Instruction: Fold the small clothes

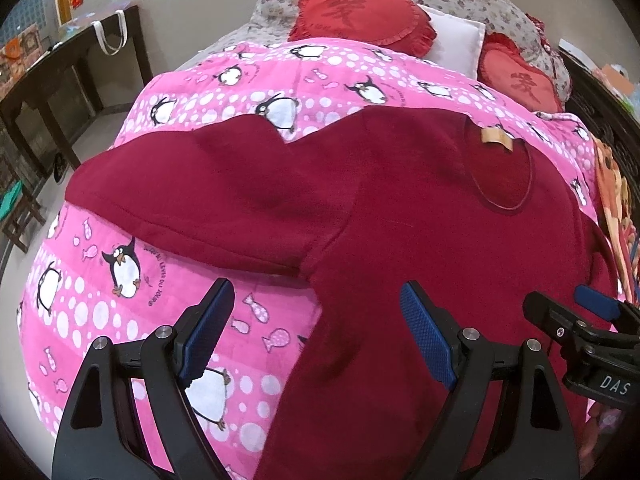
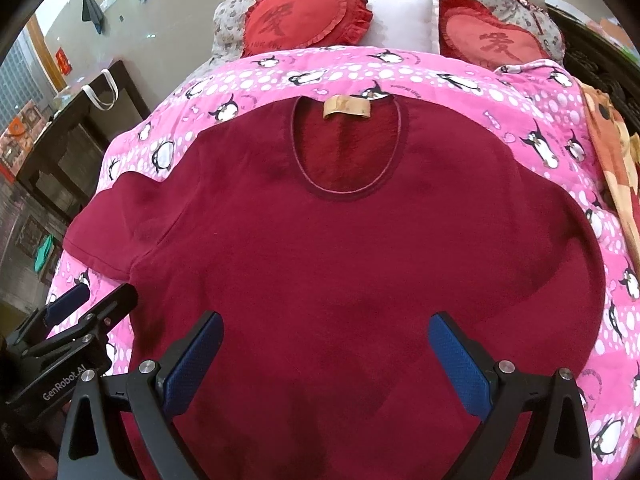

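Now: red shirt (image 2: 340, 248) spread flat, centre frame, on pink penguin quilt (image 2: 460, 76), neckline far, ready for folding. Your left tongs (image 1: 316, 332) and right tongs (image 2: 324, 356) hover released over near hem.

White lettering "GenRobot.AI" runs along the black body of the left tongs (image 2: 86, 312) in the right wrist view. In the left wrist view the right tongs (image 1: 568, 308) carry white letters "DAS", cut off at the frame edge. Each red heart cushion (image 2: 300, 18) bears one large darker Chinese character. The pink penguin quilt (image 1: 120, 300) has small curved print beside the penguins, too blurred to read.
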The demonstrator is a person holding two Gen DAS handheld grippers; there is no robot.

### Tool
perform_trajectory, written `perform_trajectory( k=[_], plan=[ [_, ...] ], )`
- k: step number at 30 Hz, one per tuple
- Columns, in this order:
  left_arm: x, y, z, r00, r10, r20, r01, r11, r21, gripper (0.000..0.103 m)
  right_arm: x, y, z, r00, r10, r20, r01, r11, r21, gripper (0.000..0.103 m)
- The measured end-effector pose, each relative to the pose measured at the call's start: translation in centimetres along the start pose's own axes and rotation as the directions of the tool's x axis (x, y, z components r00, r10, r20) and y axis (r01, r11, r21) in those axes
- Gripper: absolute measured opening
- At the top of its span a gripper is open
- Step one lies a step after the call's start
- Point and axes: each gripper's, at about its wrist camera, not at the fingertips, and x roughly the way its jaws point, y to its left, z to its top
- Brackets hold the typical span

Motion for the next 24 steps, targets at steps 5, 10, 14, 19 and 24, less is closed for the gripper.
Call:
perform_trajectory(
  k=[5, 10, 14, 19, 24],
  plan=[
    [0.0, 3.1, 0.7, 1.0, -0.017, -0.006, 0.017, 0.998, -0.059, 0.085, 1.1, 0.8, 0.4, 1.0, 0.017, -0.015, -0.017, 1.0, -0.002, 0.102],
    [0.1, 10.4, 2.2, 0.998, 0.066, 0.011, -0.063, 0.979, -0.192, 0.085, 2.1, 2.0, 0.7, 0.999, 0.043, -0.028, -0.044, 0.999, -0.021, 0.102],
    [1.1, 16.4, 3.2, 0.996, 0.09, 0.003, -0.084, 0.939, -0.333, 0.085, 2.9, 3.6, 1.4, 0.998, 0.058, -0.03, -0.06, 0.996, -0.065, 0.102],
    [3.1, 23.1, 4.3, 0.993, 0.113, -0.017, -0.107, 0.862, -0.495, 0.085, 4.3, 5.7, 2.4, 0.997, 0.07, -0.036, -0.074, 0.99, -0.117, 0.102],
    [5.5, 28.4, 5.6, 0.995, 0.101, -0.018, -0.09, 0.781, -0.618, 0.085, 5.3, 7.2, 2.5, 0.993, 0.094, -0.068, -0.103, 0.984, -0.144, 0.102]
  ],
)
